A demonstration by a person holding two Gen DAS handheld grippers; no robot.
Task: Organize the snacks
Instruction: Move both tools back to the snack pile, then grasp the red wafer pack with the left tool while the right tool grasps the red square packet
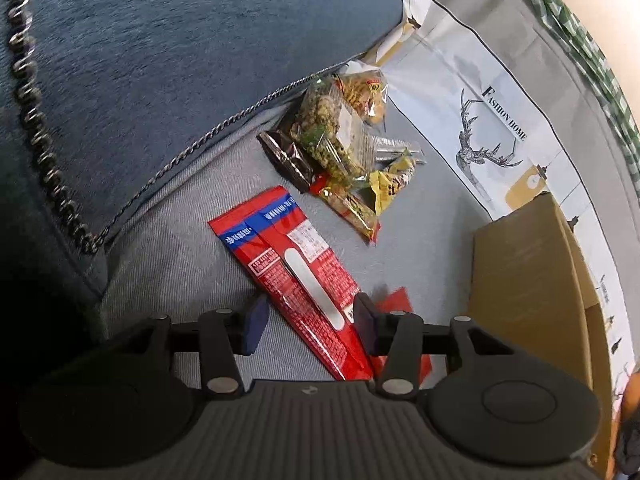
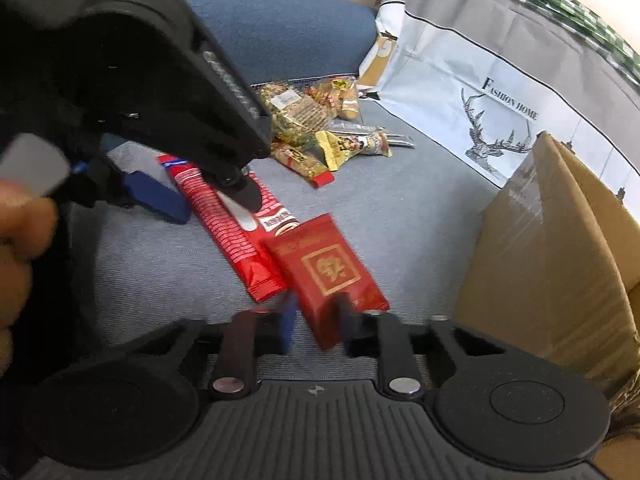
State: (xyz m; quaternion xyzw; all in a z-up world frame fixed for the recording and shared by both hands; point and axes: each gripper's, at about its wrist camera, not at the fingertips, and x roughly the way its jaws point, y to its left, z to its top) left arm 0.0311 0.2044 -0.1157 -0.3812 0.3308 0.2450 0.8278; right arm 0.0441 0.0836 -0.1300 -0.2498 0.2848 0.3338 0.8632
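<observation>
Grey sofa cushion (image 1: 192, 248) carries your snacks: your left tool (image 1: 310, 322) stands released astride the long red packet (image 1: 304, 280), pile of snacks (image 1: 344, 148) farther off. From the right wrist, your right tool (image 2: 316, 322) clenches the small red packet (image 2: 332, 272), cardboard box (image 2: 560, 264) to the right.

Soft, even daylight fills both views, with faint shadows under the snack packets (image 1: 340, 148). Strong fisheye bending curves the pillow (image 1: 492, 120) and cardboard box (image 2: 560, 260) near the edges. The right view shows motion blur on the small red packet (image 2: 328, 272); corners fall dark.
</observation>
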